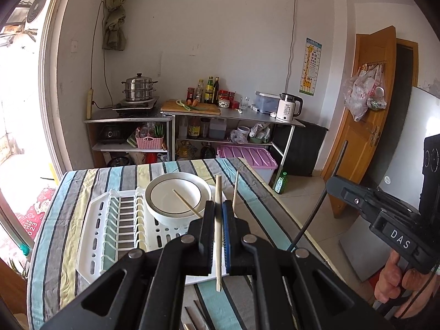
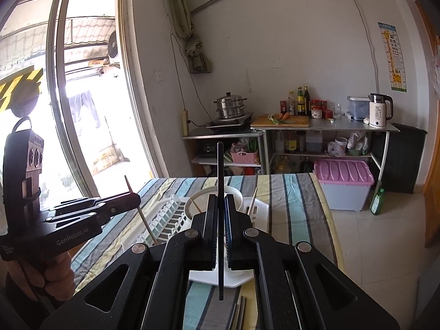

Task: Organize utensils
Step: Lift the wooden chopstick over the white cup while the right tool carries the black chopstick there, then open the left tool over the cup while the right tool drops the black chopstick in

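My left gripper (image 1: 218, 206) is shut on a pale wooden chopstick (image 1: 218, 188) held upright above the table; in the right wrist view the left gripper (image 2: 134, 198) shows at the left with that chopstick (image 2: 145, 222). My right gripper (image 2: 220, 200) is shut on a black chopstick (image 2: 220, 165), also upright; it appears at the right edge of the left wrist view (image 1: 334, 184). Below both stands a white dish rack (image 1: 110, 236) carrying a white bowl (image 1: 176, 198) with one wooden chopstick (image 1: 187, 203) lying in it. Another wooden chopstick (image 2: 254, 196) leans in the rack's white cup (image 2: 258, 209).
A striped cloth (image 1: 68, 220) covers the table. Several dark chopsticks (image 2: 242, 313) lie at its near edge. Beyond are metal shelves with a steamer pot (image 1: 139, 88), a kettle (image 1: 287, 107) and bottles, a purple-lidded box (image 1: 247, 156), a green bottle (image 1: 280, 183) on the floor, and a wooden door (image 1: 365, 96).
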Action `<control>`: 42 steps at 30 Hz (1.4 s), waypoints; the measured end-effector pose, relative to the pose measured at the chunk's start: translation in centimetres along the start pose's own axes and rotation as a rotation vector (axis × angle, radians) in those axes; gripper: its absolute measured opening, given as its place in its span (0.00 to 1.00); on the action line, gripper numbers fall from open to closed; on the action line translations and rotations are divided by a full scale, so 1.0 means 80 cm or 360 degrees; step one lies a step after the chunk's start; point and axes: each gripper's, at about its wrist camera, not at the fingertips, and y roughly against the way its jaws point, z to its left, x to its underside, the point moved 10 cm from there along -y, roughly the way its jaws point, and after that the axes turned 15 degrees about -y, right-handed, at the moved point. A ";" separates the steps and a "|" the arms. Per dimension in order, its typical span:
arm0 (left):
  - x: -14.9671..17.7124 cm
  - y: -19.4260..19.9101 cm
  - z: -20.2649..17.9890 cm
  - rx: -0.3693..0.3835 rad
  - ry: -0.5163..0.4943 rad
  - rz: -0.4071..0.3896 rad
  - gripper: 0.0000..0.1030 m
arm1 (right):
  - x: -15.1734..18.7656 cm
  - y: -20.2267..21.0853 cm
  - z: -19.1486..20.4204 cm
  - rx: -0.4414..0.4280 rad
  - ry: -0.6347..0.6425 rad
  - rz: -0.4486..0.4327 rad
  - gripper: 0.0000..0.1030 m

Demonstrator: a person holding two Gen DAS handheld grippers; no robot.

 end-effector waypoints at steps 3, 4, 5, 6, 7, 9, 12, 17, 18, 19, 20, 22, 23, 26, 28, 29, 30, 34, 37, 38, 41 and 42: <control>-0.017 -0.016 0.002 -0.0004 -0.0003 -0.0015 0.06 | -0.015 -0.011 0.000 -0.0006 -0.0015 -0.0029 0.04; -0.022 -0.021 0.000 0.0005 -0.0001 -0.0018 0.06 | -0.019 -0.015 -0.001 -0.0005 -0.0022 -0.0036 0.04; -0.026 -0.026 0.000 0.0007 0.0000 -0.0020 0.06 | -0.023 -0.021 -0.002 -0.0006 -0.0029 -0.0039 0.04; -0.029 -0.031 0.002 0.0002 -0.0002 -0.0023 0.06 | -0.027 -0.025 -0.003 -0.0005 -0.0034 -0.0042 0.04; -0.033 -0.037 0.003 0.0005 0.0002 -0.0024 0.06 | -0.031 -0.029 -0.004 -0.0002 -0.0040 -0.0048 0.04; -0.039 -0.049 0.005 0.0021 0.0019 -0.0022 0.06 | -0.037 -0.038 -0.007 -0.0005 -0.0055 -0.0056 0.04; -0.043 -0.065 0.007 0.0036 0.0037 -0.0020 0.06 | -0.045 -0.051 -0.009 -0.0005 -0.0071 -0.0057 0.04; -0.039 -0.092 0.010 0.0051 0.0053 -0.0005 0.06 | -0.041 -0.077 -0.016 0.0002 -0.0085 -0.0034 0.04; -0.037 -0.096 0.010 0.0056 0.0059 -0.0001 0.06 | -0.037 -0.082 -0.018 0.0004 -0.0091 -0.0022 0.04; -0.033 -0.102 0.011 0.0065 0.0069 0.0007 0.06 | -0.035 -0.089 -0.022 0.0007 -0.0096 -0.0006 0.04; -0.029 -0.107 0.012 0.0066 0.0077 0.0017 0.06 | -0.030 -0.095 -0.024 0.0015 -0.0101 0.0009 0.04; -0.021 -0.119 0.015 0.0073 0.0094 0.0041 0.06 | -0.022 -0.106 -0.031 0.0026 -0.0113 0.0036 0.04; -0.017 -0.123 0.016 0.0074 0.0099 0.0052 0.06 | -0.019 -0.111 -0.034 0.0031 -0.0121 0.0050 0.04; -0.004 -0.137 0.019 0.0080 0.0116 0.0085 0.06 | -0.011 -0.125 -0.046 0.0052 -0.0138 0.0084 0.04; 0.003 -0.146 0.021 0.0081 0.0130 0.0110 0.06 | -0.006 -0.131 -0.051 0.0061 -0.0147 0.0100 0.04; 0.007 -0.150 0.022 0.0081 0.0135 0.0122 0.06 | -0.003 -0.134 -0.054 0.0066 -0.0149 0.0108 0.04; 0.012 -0.154 0.024 0.0079 0.0137 0.0136 0.06 | -0.001 -0.136 -0.057 0.0072 -0.0151 0.0116 0.04; 0.023 -0.166 0.027 0.0073 0.0156 0.0174 0.06 | 0.006 -0.145 -0.066 0.0097 -0.0162 0.0146 0.04; 0.025 -0.168 0.032 0.0063 0.0161 0.0177 0.06 | 0.007 -0.151 -0.073 0.0115 -0.0168 0.0152 0.04; 0.026 -0.168 0.032 0.0060 0.0163 0.0180 0.06 | 0.007 -0.152 -0.074 0.0116 -0.0172 0.0153 0.04; 0.027 -0.169 0.035 0.0045 0.0149 0.0181 0.07 | 0.007 -0.152 -0.073 0.0115 -0.0166 0.0158 0.04; 0.027 -0.170 0.035 0.0044 0.0146 0.0181 0.07 | 0.006 -0.151 -0.073 0.0113 -0.0168 0.0160 0.05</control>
